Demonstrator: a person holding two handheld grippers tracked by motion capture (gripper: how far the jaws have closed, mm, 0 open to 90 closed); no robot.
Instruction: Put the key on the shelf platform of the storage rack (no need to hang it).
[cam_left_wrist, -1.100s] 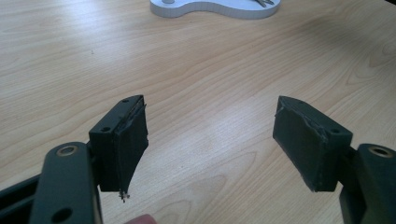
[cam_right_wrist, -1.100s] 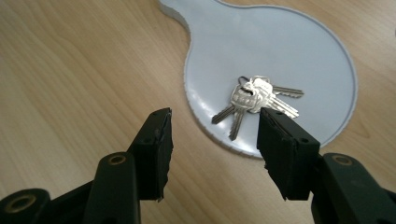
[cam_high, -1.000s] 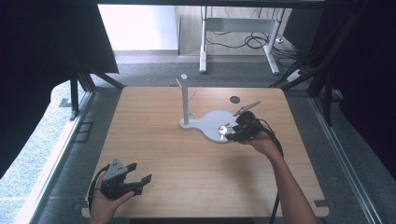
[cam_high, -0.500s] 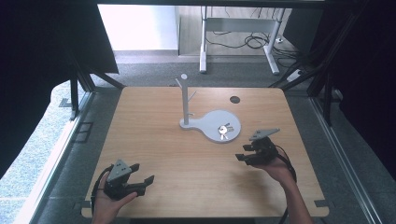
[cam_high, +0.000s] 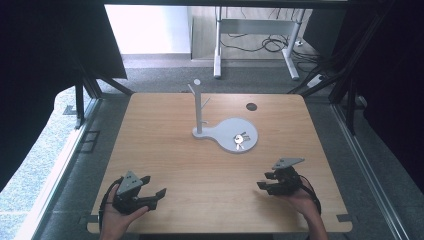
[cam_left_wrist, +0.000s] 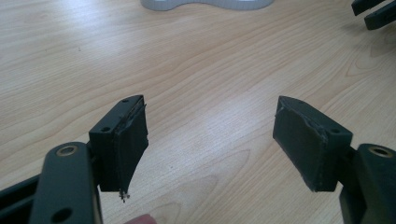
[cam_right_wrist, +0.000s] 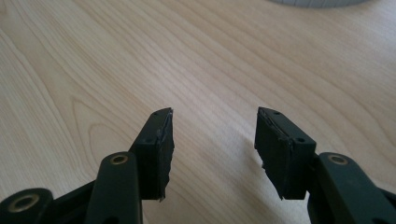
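High view: keys (cam_high: 240, 140) lay on the round base of the grey stand (cam_high: 200, 107), well apart from both grippers at the near edge.

Left gripper view: left gripper (cam_left_wrist: 210, 135) gaped, empty.

Right gripper view: right gripper (cam_right_wrist: 212, 140) stood apart, empty.

Risk: flat keys could slide off the base under a shallow pinch.

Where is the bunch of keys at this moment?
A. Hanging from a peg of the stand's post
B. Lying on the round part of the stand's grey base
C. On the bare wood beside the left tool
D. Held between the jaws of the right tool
B: in the high view the keys lie flat on the round part of the grey base, while the right tool sits apart from them, its jaws open over bare wood.
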